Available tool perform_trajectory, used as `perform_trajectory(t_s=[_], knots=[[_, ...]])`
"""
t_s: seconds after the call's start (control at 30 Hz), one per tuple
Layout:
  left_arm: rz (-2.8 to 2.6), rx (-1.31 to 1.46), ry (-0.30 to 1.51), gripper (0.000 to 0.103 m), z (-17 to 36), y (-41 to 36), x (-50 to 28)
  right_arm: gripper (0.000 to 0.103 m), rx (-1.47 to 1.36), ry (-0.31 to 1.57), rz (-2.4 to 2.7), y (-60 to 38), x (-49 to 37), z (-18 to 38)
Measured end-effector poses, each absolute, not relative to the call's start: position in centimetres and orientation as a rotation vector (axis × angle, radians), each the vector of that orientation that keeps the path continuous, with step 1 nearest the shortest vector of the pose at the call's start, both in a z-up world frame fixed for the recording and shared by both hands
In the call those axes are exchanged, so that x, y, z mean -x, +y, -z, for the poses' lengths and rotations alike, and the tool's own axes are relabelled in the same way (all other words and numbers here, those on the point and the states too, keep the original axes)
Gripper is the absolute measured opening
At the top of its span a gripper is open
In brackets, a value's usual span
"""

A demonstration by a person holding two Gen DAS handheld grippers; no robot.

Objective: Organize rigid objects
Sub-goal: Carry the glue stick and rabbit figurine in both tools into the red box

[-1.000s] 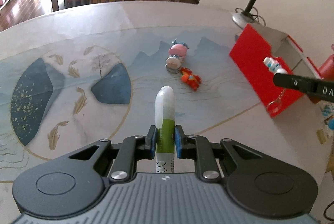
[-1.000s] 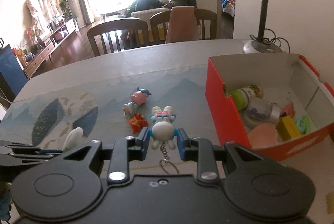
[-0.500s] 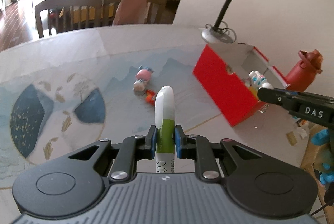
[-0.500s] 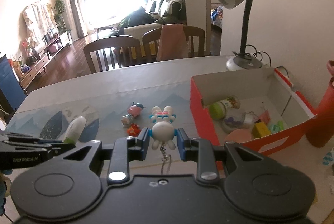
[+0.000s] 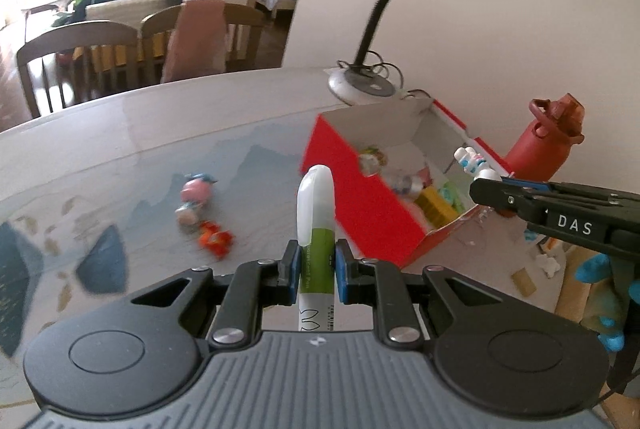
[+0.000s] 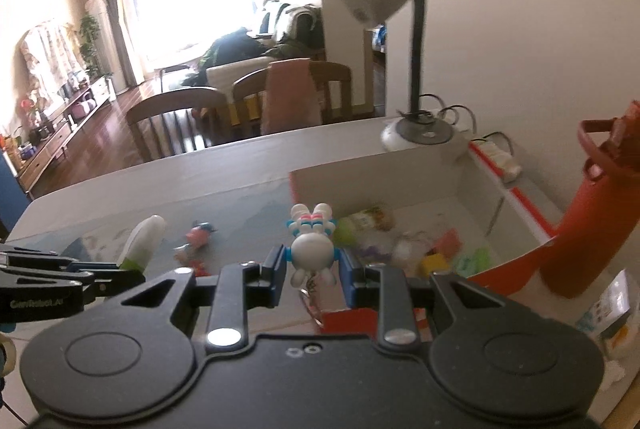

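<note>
My left gripper is shut on a green fluorescent pen with a clear white cap, held above the table left of the red box. My right gripper is shut on a white rabbit keychain figure, its ring dangling below, above the box's near edge. That figure and right gripper also show in the left wrist view, over the box. The box holds several small toys. A pink pig figure and an orange toy lie on the table mat.
A grey desk lamp stands behind the box. A red water bottle stands right of it, next to a power strip. Chairs line the table's far edge. Paper scraps lie near the table's right edge.
Both grippers have risen and moved right toward the red box, each still gripping its object. The right gripper now hangs over the box's near edge.
</note>
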State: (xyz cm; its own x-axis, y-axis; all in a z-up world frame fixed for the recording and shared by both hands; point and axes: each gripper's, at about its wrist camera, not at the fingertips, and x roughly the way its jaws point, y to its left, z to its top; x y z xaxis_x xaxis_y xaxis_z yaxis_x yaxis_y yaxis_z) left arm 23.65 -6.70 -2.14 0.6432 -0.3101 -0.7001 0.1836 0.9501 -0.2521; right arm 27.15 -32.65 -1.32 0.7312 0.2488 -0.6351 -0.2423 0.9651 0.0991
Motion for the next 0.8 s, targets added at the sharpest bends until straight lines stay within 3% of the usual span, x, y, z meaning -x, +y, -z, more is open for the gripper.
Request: perform_trajectory(t_s=[0.8], knots=[[0.322, 0.122, 0.883, 0.017, 3.7, -21.4, -36.4, 0.027, 0.016, 0.777, -0.231, -42.9, -40.2, 5.9]])
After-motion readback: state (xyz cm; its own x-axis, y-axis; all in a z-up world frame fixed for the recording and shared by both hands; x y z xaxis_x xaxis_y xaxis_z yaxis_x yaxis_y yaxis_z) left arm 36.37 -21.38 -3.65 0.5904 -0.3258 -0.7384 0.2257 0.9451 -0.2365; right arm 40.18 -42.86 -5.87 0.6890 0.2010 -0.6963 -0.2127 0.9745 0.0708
